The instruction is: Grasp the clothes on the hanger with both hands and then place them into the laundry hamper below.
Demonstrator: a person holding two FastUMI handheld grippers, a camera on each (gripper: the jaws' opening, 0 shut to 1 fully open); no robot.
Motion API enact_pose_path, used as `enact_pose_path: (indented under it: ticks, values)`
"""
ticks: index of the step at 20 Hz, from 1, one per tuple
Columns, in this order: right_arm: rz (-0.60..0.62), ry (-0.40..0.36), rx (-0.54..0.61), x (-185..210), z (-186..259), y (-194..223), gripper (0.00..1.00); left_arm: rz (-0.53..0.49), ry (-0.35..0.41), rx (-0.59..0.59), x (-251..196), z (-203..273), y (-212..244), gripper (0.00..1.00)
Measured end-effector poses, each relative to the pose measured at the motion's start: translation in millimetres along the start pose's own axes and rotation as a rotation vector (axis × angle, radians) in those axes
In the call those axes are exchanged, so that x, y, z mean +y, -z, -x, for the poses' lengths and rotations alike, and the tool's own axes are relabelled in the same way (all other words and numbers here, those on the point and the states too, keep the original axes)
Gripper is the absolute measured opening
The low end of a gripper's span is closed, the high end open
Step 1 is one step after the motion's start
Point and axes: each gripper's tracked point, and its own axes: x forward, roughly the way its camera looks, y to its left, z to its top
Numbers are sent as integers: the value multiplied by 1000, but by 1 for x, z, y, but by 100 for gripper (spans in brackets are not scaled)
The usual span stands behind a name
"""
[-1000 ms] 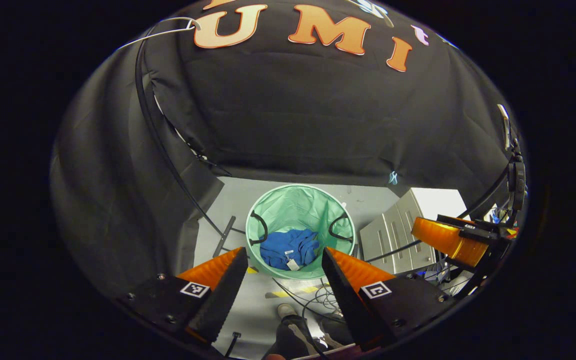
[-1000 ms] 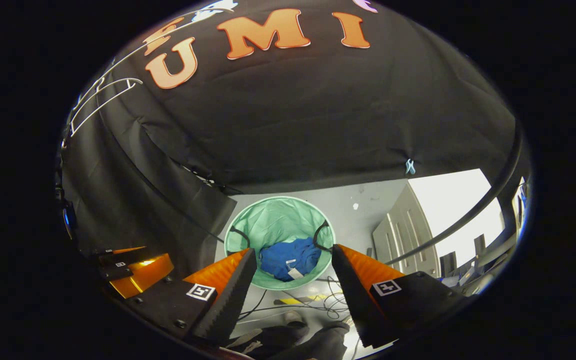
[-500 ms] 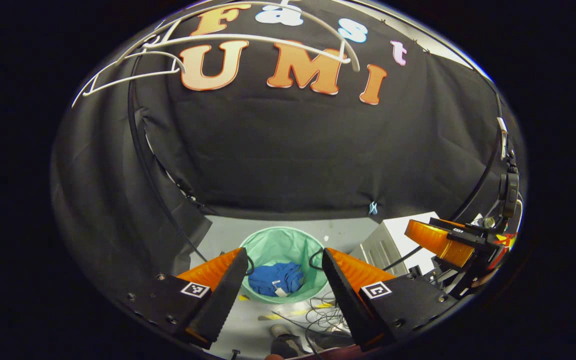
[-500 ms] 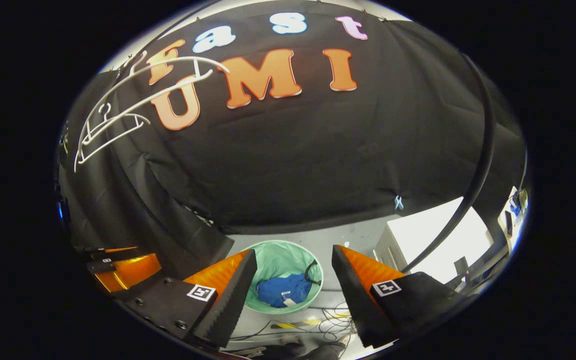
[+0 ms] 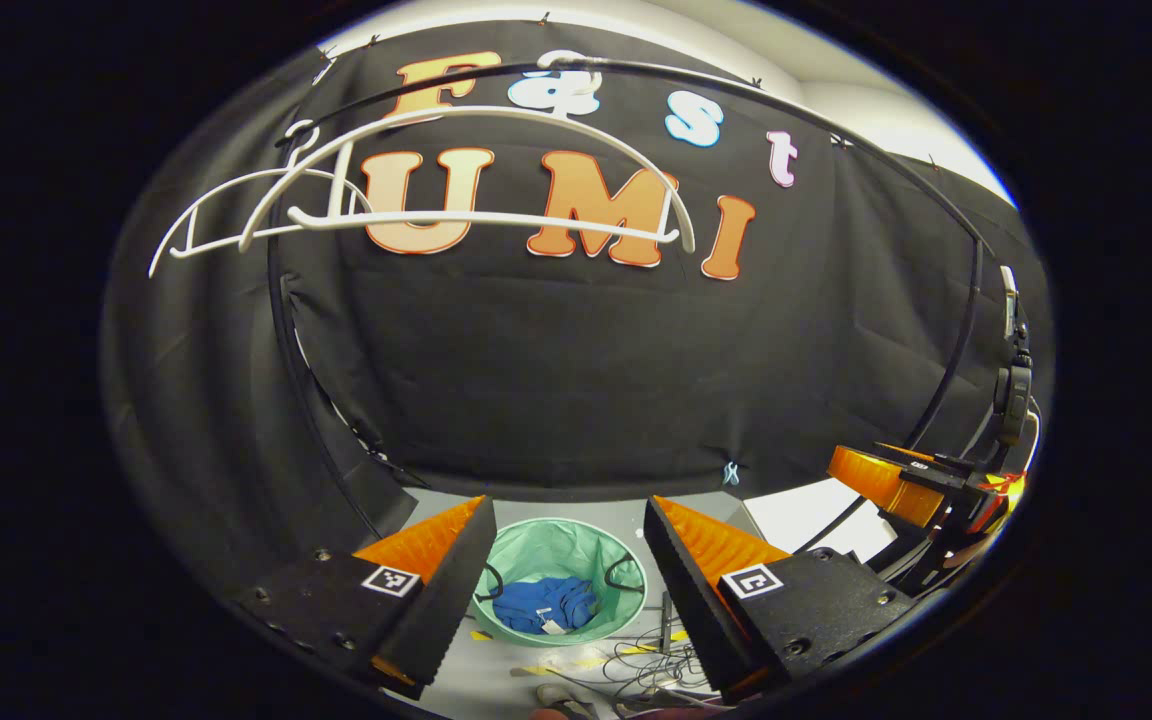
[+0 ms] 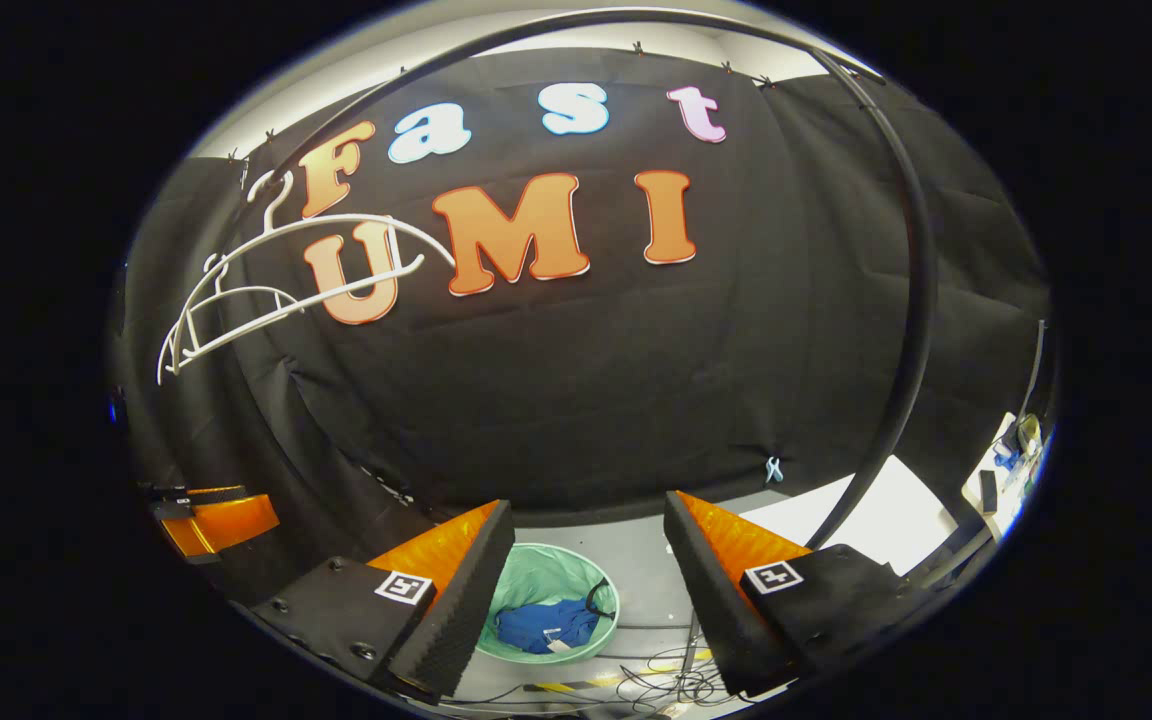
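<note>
Blue clothes [image 5: 544, 604] lie crumpled in the green hamper [image 5: 558, 550]; both grippers gape empty.

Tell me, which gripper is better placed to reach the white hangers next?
The left gripper, probably: the white hangers loom large just above its open jaws, while in the right gripper view they sit small, far aside.

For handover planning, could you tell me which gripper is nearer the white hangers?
Left. The left gripper faces the white hangers closely; the right gripper sees them smaller, off leftward.
</note>
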Motion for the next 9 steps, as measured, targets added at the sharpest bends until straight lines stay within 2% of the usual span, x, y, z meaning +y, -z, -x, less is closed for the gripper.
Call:
enact_pose_path:
  ticks: [1, 2, 4, 8, 9]
  values:
    - [18, 11, -19, -2, 1, -5, 93, 2, 1, -11, -1, -1, -1, 95]
    - [32, 13, -30, -4, 5, -10, 98, 1, -1, -27, 0, -3, -1, 99]
    - [37, 6, -57, -1, 12, -20, 100, -6, -12, -63, 1, -1, -8, 95]
    - [44, 1, -129, 6, 20, -48, 100, -19, -35, -145, 15, 20, -45, 95]
    - [46, -1, -151, 9, 23, -57, 89, -22, -40, -167, 18, 25, -53, 95]
